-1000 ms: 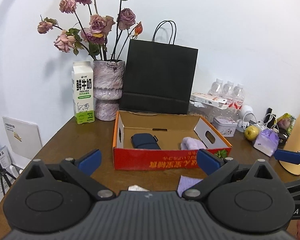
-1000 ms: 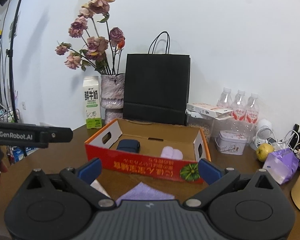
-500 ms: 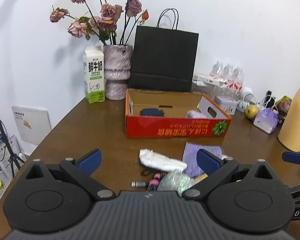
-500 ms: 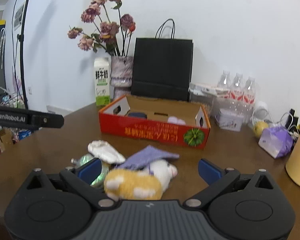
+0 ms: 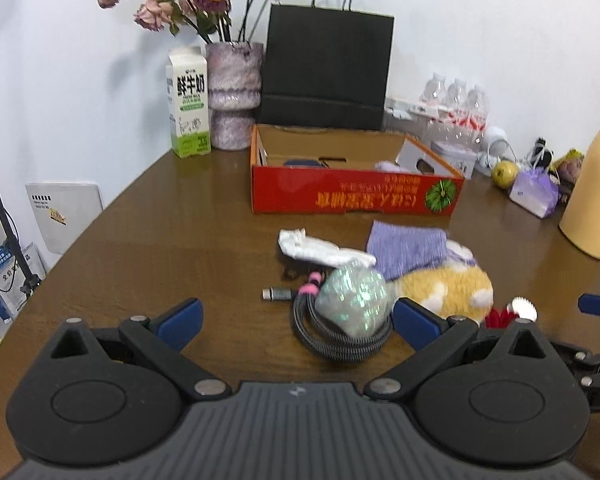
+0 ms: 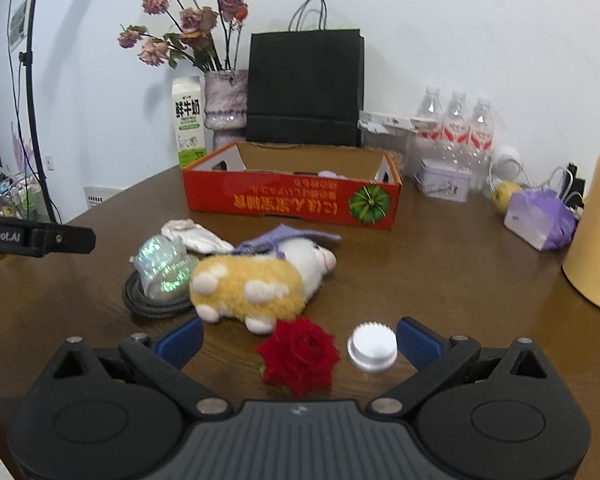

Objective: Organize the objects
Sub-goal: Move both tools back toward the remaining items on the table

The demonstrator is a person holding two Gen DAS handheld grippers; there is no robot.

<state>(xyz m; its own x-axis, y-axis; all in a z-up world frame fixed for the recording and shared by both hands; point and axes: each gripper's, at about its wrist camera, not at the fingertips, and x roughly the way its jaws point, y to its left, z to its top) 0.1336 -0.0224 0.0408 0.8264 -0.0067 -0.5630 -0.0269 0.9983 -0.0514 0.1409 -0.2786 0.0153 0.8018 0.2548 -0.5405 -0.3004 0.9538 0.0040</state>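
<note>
A red cardboard box [image 5: 352, 196] [image 6: 292, 200] stands mid-table, with a dark pouch and a pale purple item inside. In front of it lies a pile: a white cloth [image 5: 320, 250], a purple cloth [image 5: 408, 248], an iridescent pouch [image 5: 352, 298] on a coiled black cable [image 5: 332, 340], and a yellow-and-white plush toy [image 6: 256, 284]. A red fabric rose [image 6: 298, 354] and a white ridged cap [image 6: 372, 346] lie between the fingers of my right gripper [image 6: 298, 340], which is open. My left gripper [image 5: 296, 318] is open too, just short of the cable.
Along the wall stand a milk carton [image 5: 188, 104], a vase of dried roses [image 5: 234, 96], a black paper bag [image 5: 326, 74] and water bottles [image 6: 456, 128]. At the right are a yellow flask [image 5: 596, 184], an apple [image 5: 505, 173] and a purple pack [image 6: 540, 220].
Both grippers have pulled back from the box and tilted down. The pile, the rose and the cap have come into view. Both stay open.
</note>
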